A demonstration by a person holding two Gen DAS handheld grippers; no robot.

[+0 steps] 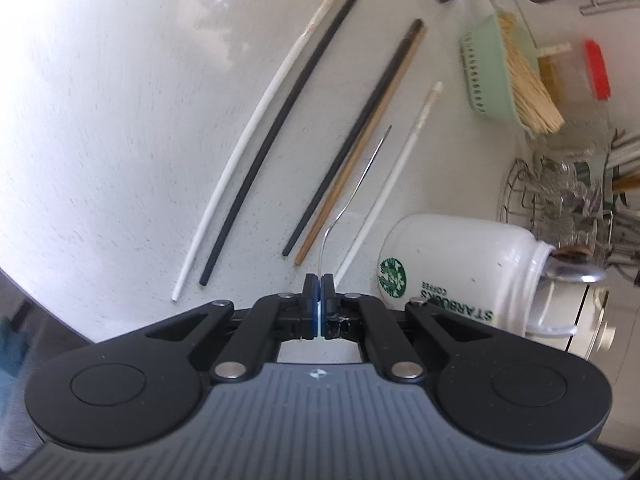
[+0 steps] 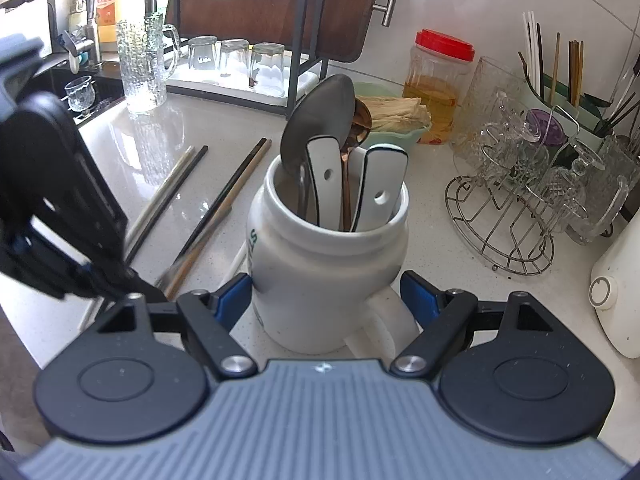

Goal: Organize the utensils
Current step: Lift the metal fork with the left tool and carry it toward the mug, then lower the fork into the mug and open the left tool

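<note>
My left gripper (image 1: 319, 282) is shut on a thin metal utensil (image 1: 352, 196), seen edge-on and held above the white counter beside the mug. Several chopsticks lie on the counter: a white one (image 1: 256, 128), a black one (image 1: 280, 128), a dark and a wooden pair (image 1: 360, 136), and another white one (image 1: 392, 180). A white Starbucks mug (image 2: 320, 264) holds a large metal spoon (image 2: 316, 120), a copper spoon (image 2: 352, 148) and two white-handled utensils (image 2: 380, 184). My right gripper (image 2: 326, 300) is open with its fingers on either side of the mug.
A green basket of wooden sticks (image 1: 504, 76), a red-lidded jar (image 2: 438, 84), a wire rack of glassware (image 2: 532, 184) and a green utensil holder (image 2: 560, 92) stand at the back right. A dish rack with glasses (image 2: 236, 64) stands behind. A white appliance (image 2: 620, 284) is at the right.
</note>
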